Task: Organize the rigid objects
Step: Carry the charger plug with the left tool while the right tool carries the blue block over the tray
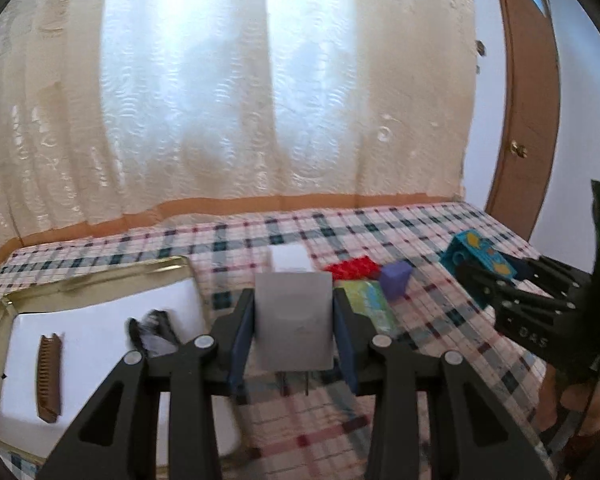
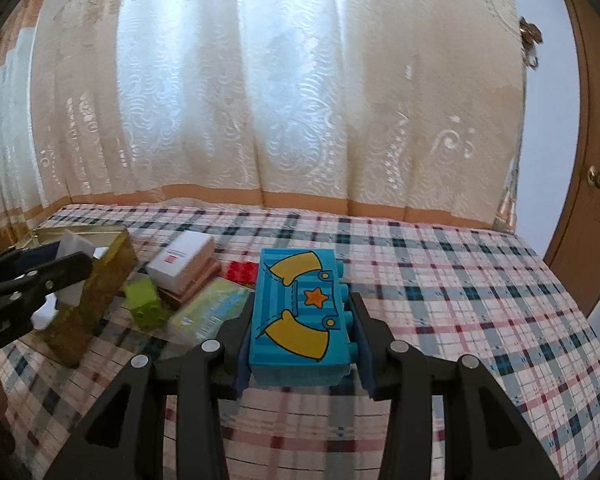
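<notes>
My left gripper (image 1: 294,305) is shut on a white plug adapter (image 1: 294,320), held above the checked tablecloth with its prongs pointing down and back. To its left is a gold tin (image 1: 100,276) with a white lining. My right gripper (image 2: 300,309) is shut on a blue toy brick (image 2: 298,316) printed with yellow sleeves and an orange star, lifted off the table. The left wrist view shows the right gripper (image 1: 492,271) and blue brick (image 1: 478,254) at the right. In the right wrist view the left gripper (image 2: 58,259) hangs beside the gold tin (image 2: 96,280).
A brown comb (image 1: 50,376) and a black item (image 1: 154,328) lie in the tin. On the cloth are a red brick (image 1: 352,267), a purple block (image 1: 396,280), a green brick (image 2: 146,304), a green packet (image 2: 212,312) and a white box (image 2: 182,260) on brown slabs. Curtains hang behind.
</notes>
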Motion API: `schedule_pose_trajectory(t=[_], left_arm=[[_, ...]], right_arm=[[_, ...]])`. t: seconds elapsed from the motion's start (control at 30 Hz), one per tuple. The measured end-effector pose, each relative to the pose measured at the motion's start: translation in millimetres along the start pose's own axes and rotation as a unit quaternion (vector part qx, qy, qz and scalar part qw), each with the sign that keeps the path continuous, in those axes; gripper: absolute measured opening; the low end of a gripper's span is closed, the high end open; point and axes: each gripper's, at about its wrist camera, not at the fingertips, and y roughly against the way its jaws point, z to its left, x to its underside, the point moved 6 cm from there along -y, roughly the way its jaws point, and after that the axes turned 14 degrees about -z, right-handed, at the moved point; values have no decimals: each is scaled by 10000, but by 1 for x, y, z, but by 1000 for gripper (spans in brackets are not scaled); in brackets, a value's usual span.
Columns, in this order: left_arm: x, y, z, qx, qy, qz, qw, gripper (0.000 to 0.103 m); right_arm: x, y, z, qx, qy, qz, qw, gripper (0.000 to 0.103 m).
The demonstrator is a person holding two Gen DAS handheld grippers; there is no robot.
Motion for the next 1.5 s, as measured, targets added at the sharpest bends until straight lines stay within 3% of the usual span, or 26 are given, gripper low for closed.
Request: schedule_pose_trajectory(t=[0.37,0.7,1.03,1.17,1.5], left_arm=[[-5,6,78,-689,445,-212,9964,37],[-4,16,127,-1297,462,-251,9902,37],[1,37,189,-2107,518,-239,9759,37],[4,45,214,-2271,762,-212,9707,37],[16,49,246,-2638,750,39,9617,37]], right_arm=[[-22,-11,88,-705,-88,-112,9974,45],[-18,-21,152,-1163,-228,-6,9930,45],[-9,-23,201,-1532,-203,160,9878,45],[-9,-23,221,-1678,-183,196,9855,45],[-2,-37,274,-1935,-205,494,9796,45]])
